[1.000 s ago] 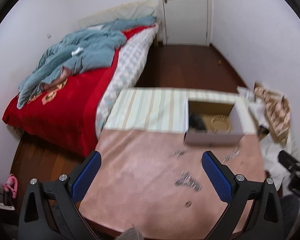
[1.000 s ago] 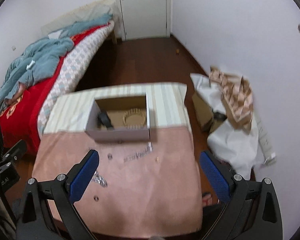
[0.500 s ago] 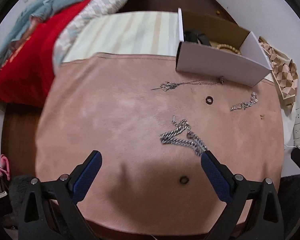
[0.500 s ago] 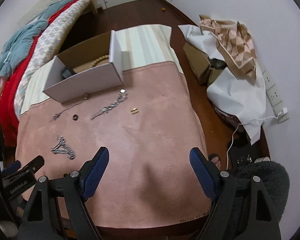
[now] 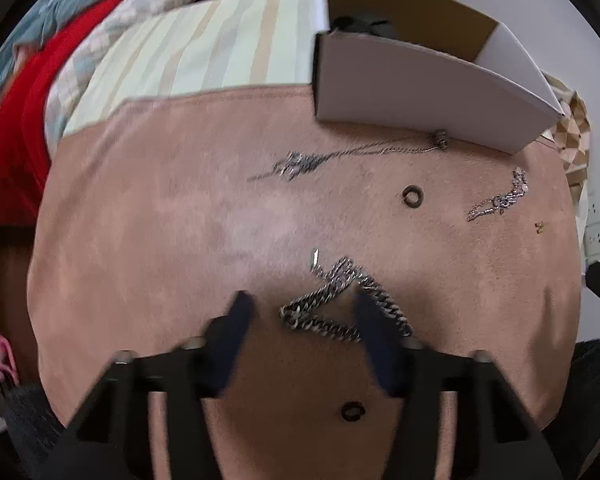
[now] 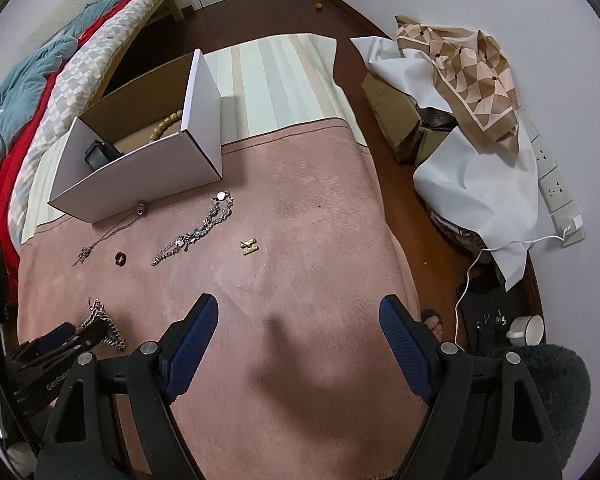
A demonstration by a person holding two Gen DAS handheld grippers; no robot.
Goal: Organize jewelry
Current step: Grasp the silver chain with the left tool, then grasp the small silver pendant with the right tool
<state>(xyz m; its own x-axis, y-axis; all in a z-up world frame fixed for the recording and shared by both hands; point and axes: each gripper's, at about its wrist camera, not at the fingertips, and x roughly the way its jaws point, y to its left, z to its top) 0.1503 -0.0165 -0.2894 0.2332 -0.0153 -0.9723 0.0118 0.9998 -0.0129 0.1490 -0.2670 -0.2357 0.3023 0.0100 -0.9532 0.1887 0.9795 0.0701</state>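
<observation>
Jewelry lies scattered on the pink cloth in front of the white cardboard box, with the chunky silver chain nearest the camera. The left gripper straddles that chain, jaws apart. The right gripper hovers spread wide over bare cloth, well away from the small gold clasp.

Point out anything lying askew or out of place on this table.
The jewelry lies scattered on the pink cloth rather than in the white box: a thick chain in a kinked heap between the left claw fingers, and two thin chains strewn crookedly.
</observation>
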